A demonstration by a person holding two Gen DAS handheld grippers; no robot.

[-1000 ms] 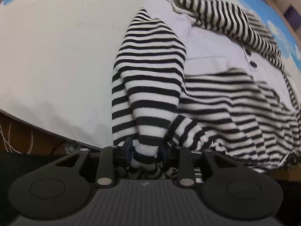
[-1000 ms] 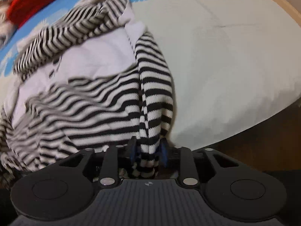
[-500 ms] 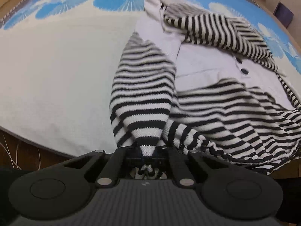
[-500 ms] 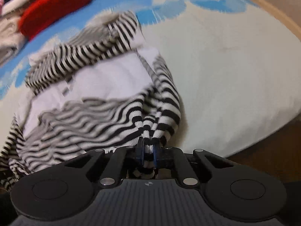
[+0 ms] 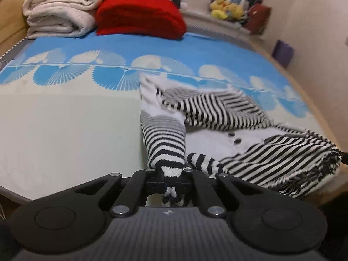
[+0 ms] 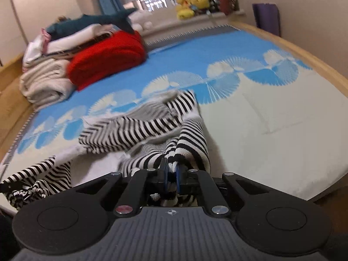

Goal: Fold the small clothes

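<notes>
A black-and-white striped knit garment [image 5: 217, 113] with a plain white front panel and dark buttons lies crumpled on the bed near its front edge. My left gripper [image 5: 171, 174] is shut on one striped bottom corner of it. My right gripper [image 6: 171, 169] is shut on the other striped corner, seen in the right wrist view [image 6: 189, 143]. The garment's far end with the sleeves [image 6: 134, 126] rests bunched on the bed. Both held corners are raised off the bed.
The bed cover [image 5: 65, 119] is white near me and blue with white fan shapes farther back. A red folded blanket [image 5: 139, 17] and rolled cream towels [image 5: 58, 13] sit at the far end. The wooden bed edge [image 6: 304, 50] runs along the right.
Both grippers have lifted and tilted up, carrying the striped corners forward over the garment. The far end of the bed and the room now show. The garment has bunched up more.
</notes>
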